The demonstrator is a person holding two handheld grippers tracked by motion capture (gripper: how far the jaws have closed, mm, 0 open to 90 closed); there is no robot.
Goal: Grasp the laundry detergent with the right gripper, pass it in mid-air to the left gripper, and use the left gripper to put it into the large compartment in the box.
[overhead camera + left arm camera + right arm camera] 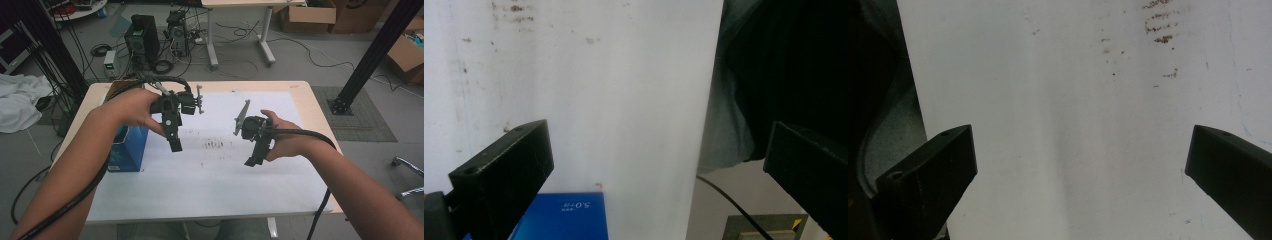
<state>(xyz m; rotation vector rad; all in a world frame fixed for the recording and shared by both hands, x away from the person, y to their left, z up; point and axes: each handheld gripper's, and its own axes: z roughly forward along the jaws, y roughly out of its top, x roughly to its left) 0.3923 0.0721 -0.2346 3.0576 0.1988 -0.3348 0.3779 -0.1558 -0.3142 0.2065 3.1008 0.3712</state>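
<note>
Both hands hold their grippers in the air above a white sheet (215,175) that covers the table. My left gripper (175,142) hangs over the sheet's left part, jaws pointing down and toward the person; its own view shows the left gripper (656,165) open with nothing between the jaws. My right gripper (252,160) hovers right of the middle, also tipped downward. Seen from its own camera, the right gripper (1080,165) stands open and empty over bare white sheet (1073,125).
A blue box (127,147) stands at the table's left side, its top (566,217) showing under the left jaw. Dark smudges (215,144) mark the sheet's middle. Computer towers (142,37), cables, a desk and cardboard boxes (307,17) stand on the floor beyond the table.
</note>
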